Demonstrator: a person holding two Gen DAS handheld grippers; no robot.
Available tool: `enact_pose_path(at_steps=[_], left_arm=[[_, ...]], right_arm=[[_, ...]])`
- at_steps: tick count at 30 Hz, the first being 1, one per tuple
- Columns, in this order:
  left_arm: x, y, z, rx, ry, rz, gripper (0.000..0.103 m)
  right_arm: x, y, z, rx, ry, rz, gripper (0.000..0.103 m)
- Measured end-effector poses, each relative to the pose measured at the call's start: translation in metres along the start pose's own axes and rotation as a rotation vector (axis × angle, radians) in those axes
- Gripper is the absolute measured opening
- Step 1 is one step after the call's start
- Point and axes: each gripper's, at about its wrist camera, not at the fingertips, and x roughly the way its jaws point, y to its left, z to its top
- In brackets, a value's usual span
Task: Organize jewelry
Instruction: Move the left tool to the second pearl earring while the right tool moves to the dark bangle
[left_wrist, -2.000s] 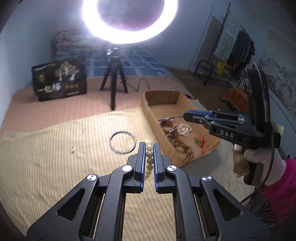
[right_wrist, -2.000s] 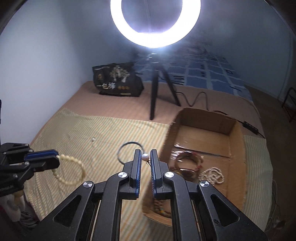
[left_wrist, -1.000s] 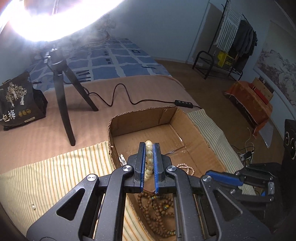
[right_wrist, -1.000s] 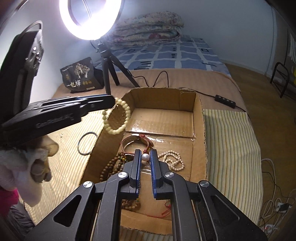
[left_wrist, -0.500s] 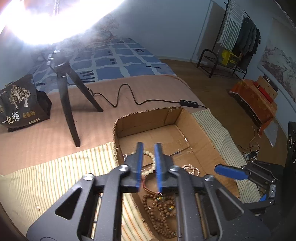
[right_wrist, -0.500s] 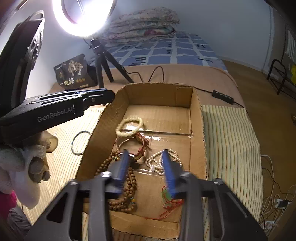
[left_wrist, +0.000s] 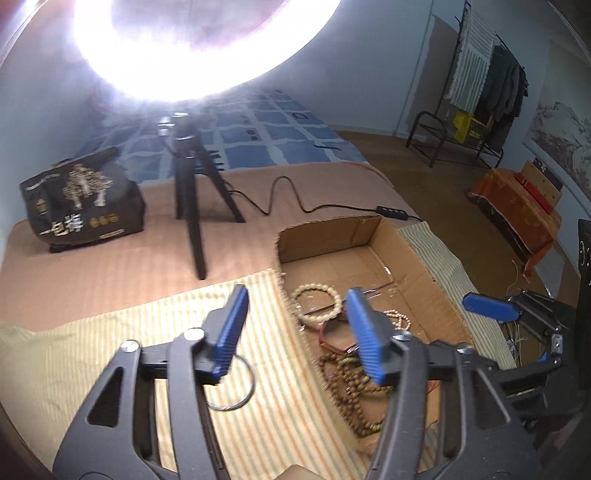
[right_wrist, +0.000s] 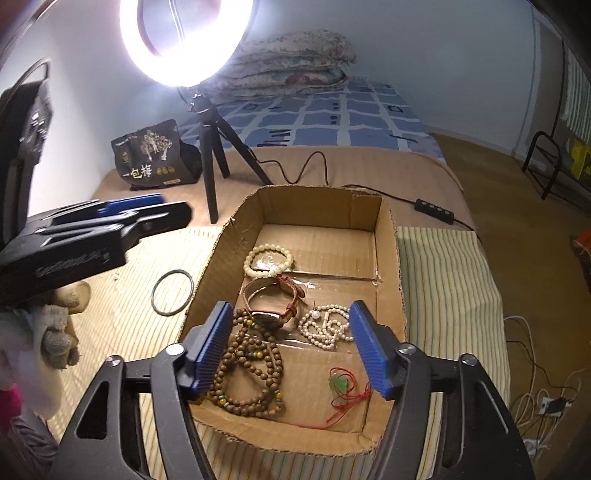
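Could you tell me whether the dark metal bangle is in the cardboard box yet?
Out: the dark metal bangle lies on the striped cloth beside the cardboard box.

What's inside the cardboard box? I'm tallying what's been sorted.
The cardboard box holds a cream bead bracelet, watch, pearl strand, brown prayer beads, green pendant. Anything beneath the pile is hidden.

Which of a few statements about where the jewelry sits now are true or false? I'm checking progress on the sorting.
1. The cream bead bracelet lies inside the cardboard box. True.
2. The metal ring is in the box. False: it lies on the striped cloth beside the box.
3. The right gripper holds the pearl earring. False: its jaws are open and empty; the earring lies by the pearl strand.
4. The left gripper has open jaws. True.
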Motion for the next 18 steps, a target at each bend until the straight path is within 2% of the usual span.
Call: enact_pose_path(at_steps=[3,6,10,15,18], left_arm=[[-0.013,0.013,-0.006,-0.020,-0.011,0.012,0.069],[-0.027,0.030,-0.016,-0.041,-0.018,0.030,0.080],[-0.045,0.055,-0.034,-0.049,-0.021,0.065,0.080],[-0.053,0.090,-0.062,-0.043,0.020,0.121,0.080],[-0.054,0.114,-0.077,-0.083,0.040,0.140,0.080]], right_arm=[[-0.007,0.006,0.001,-0.003,-0.014,-0.007,0.071],[-0.012,0.015,0.000,-0.018,-0.022,-0.028,0.073],[-0.018,0.030,-0.001,-0.032,-0.049,-0.057,0.076],[-0.023,0.051,-0.001,-0.049,-0.090,-0.019,0.076],[-0.023,0.066,0.000,-0.060,-0.110,0.011,0.076]])
